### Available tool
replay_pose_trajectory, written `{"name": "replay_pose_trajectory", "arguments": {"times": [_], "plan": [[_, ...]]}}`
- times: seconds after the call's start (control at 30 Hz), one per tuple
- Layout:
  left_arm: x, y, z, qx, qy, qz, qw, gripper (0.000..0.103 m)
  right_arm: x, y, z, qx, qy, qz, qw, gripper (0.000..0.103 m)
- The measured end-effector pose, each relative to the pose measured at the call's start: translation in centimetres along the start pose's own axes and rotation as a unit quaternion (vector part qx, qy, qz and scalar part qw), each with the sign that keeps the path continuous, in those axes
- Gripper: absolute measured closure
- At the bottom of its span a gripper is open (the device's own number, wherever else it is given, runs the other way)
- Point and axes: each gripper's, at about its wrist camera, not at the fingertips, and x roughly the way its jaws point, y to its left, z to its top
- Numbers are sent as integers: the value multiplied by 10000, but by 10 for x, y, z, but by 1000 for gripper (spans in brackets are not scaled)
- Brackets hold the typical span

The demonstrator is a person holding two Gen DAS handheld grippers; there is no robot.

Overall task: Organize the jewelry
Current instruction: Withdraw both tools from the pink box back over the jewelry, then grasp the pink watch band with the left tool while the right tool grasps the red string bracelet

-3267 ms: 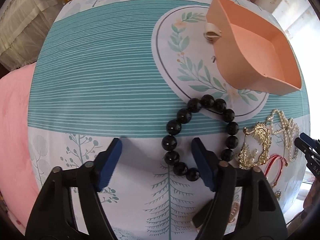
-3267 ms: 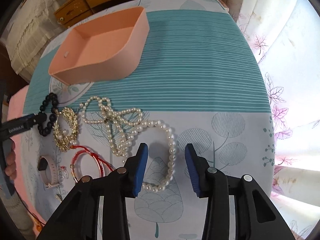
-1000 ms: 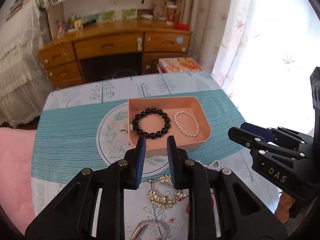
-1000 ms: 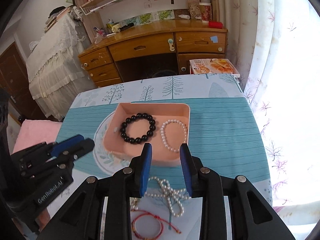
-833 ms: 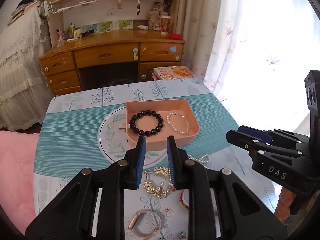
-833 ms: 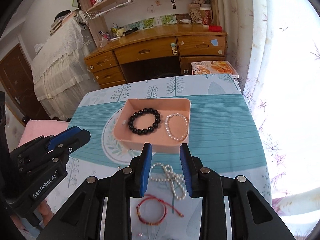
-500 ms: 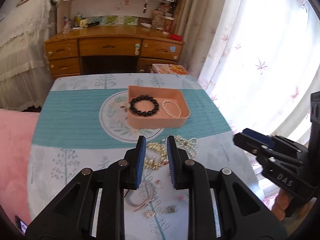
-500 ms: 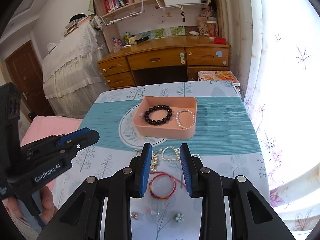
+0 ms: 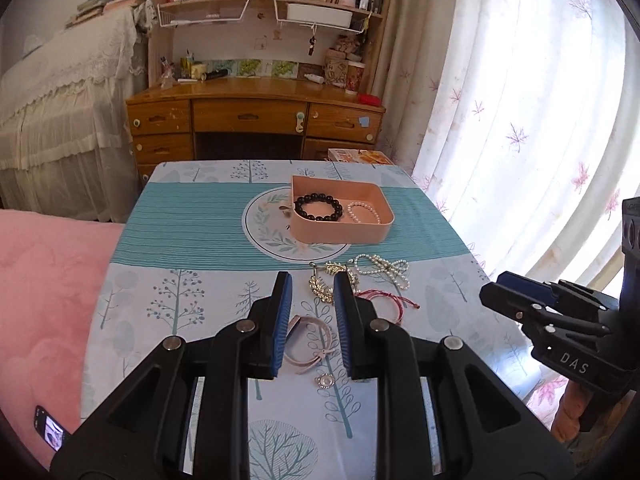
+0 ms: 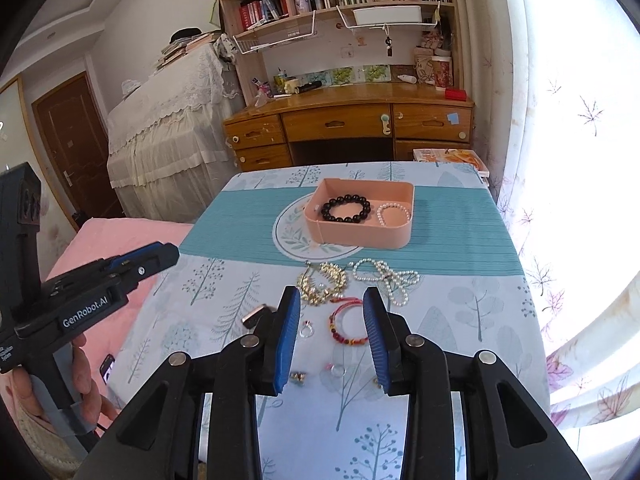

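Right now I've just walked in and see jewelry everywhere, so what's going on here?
A person is sorting jewelry with two handheld grippers. The pink tray already holds a black bead bracelet and a small pearl bracelet. A pearl necklace, gold chain and red bracelet lie loose on the table. The left gripper and right gripper hover empty.
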Motion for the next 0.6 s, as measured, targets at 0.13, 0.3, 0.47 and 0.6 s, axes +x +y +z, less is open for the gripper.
{"name": "replay_pose_trajectory", "arguments": {"times": [0.13, 0.3, 0.47, 0.6], "plan": [[-5, -11, -9, 221, -2, 24, 9998, 85, -1, 8, -19, -75, 101, 6, 9999, 70], [5, -27, -24, 531, 160, 73, 9984, 84, 8, 6, -37, -38, 262, 43, 9996, 70], [16, -35, -40, 664, 313, -82, 9973, 82, 22, -4, -43, 172, 381, 87, 9991, 70], [28, -31, -52, 592, 455, -20, 9972, 54, 33, -16, -49, 347, 491, 63, 9982, 70]]}}
